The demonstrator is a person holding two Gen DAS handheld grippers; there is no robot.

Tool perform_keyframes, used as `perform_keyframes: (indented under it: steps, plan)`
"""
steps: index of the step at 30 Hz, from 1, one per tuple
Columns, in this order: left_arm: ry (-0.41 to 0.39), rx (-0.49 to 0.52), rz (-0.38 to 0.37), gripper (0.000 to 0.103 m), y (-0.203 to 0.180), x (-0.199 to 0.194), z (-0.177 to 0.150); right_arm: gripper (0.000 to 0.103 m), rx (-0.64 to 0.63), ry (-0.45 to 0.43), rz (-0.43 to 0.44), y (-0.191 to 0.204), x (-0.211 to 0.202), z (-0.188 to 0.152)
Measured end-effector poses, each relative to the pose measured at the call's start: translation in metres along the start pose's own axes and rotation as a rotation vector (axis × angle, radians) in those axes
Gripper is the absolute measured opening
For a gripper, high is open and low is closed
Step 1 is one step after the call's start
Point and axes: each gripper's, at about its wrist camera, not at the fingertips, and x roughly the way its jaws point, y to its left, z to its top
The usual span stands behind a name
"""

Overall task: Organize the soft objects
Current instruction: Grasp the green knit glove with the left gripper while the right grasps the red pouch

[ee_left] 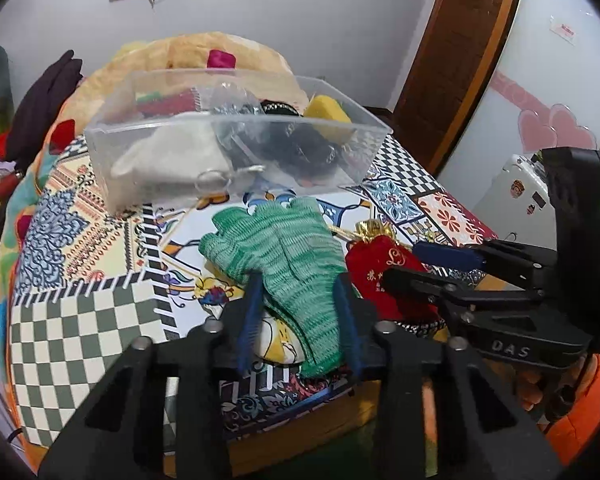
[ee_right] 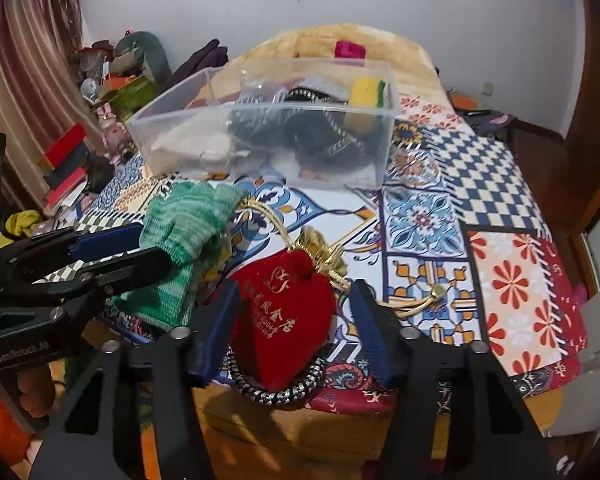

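left wrist: one green glove (ee_left: 278, 252), one red pouch (ee_left: 384, 276)

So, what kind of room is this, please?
Most likely a bedroom in a home: a bed with a patterned bedspread, a plush blanket at its head, a wooden door and curtains.

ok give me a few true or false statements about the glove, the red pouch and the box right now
1. The green glove lies on the bed between the left gripper fingers. True.
2. The red pouch is inside the clear box. False: it lies on the bedspread, in front of the box.
3. The right gripper is shut on the pouch. False: its jaws are open, either side of it.
4. A yellow sponge sits in the box. True.
5. The box is empty. False: several items are inside.
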Motion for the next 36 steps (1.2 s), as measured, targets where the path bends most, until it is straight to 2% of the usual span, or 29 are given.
perform_keyframes:
  steps: [4,7,10,17,21,29,36]
  plan:
    - [0.002,0.0,-0.012,0.01,-0.001,0.0,-0.002,0.029,-0.005,0.0,0.007,0.001,0.001,-0.002]
    - [-0.017,0.005,-0.007,0.005,-0.002,-0.004,-0.002,0.022,-0.002,-0.015,0.012,0.001,-0.002,-0.003]
    - [-0.049,0.008,-0.005,0.004,-0.002,-0.014,0.0,0.017,0.01,-0.043,0.027,-0.001,-0.009,-0.002]
    - [-0.129,0.007,-0.014,0.004,0.001,-0.042,0.01,0.017,0.023,-0.114,0.041,0.0,-0.028,0.01]
    - [-0.182,0.015,0.009,0.004,0.005,-0.058,0.021,0.017,0.021,-0.159,0.033,0.0,-0.039,0.021]
    - [-0.277,0.014,0.051,0.004,0.016,-0.082,0.057,0.017,0.002,-0.271,0.004,0.002,-0.063,0.053]
    - [-0.327,0.033,0.099,0.004,0.018,-0.08,0.094,0.017,-0.006,-0.359,-0.011,0.006,-0.068,0.092]
